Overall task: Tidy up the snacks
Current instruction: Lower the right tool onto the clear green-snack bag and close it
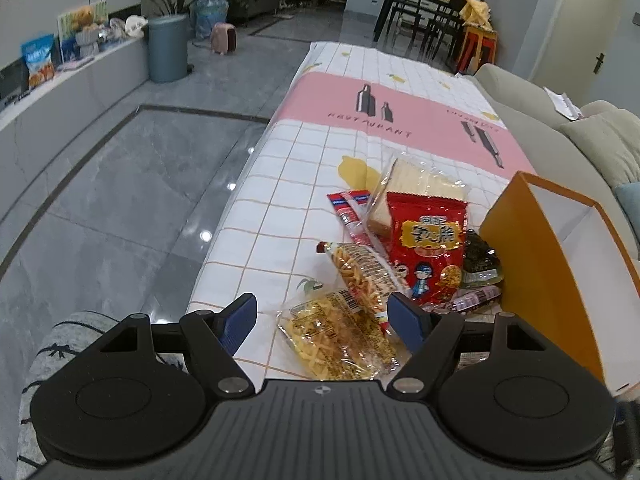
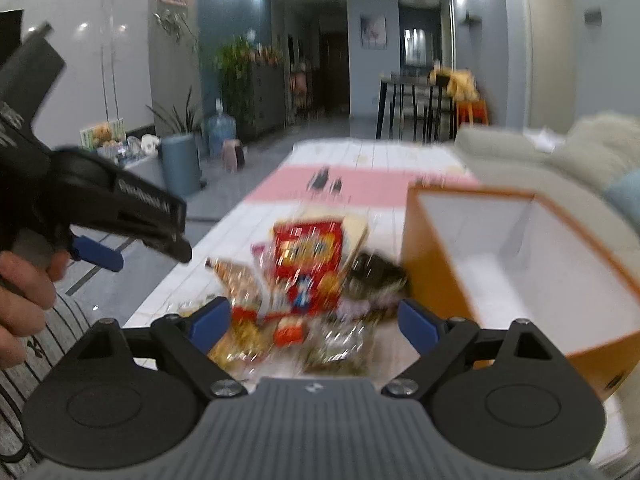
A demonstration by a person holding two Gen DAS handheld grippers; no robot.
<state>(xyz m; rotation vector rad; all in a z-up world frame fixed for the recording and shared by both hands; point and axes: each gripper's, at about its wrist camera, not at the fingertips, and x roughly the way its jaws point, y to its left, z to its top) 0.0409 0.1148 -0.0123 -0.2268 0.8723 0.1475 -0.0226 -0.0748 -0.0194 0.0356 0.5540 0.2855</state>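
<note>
Crinkly snack packets point(image 1: 400, 256) lie heaped on the checked tablecloth point(image 1: 280, 208), a red bag point(image 1: 430, 248) on top. Orange box point(image 1: 560, 240) at three o'clock. Left gripper point(image 1: 324, 316) and right gripper point(image 2: 314, 324) both released, empty.

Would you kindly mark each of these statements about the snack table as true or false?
1. The orange cardboard box with a white interior already holds several snacks. False: what shows of its inside is bare.
2. The left gripper is open. True.
3. The red crinkly snack bag with cartoon figures lies in the pile beside the box. True.
4. The right gripper is clamped on a packet. False: its jaws stand apart, holding nothing.
5. The clear packet of yellow noodle crisps lies nearest the left gripper. True.
6. The tablecloth is plain blue. False: it is a white grid with a pink band.
</note>
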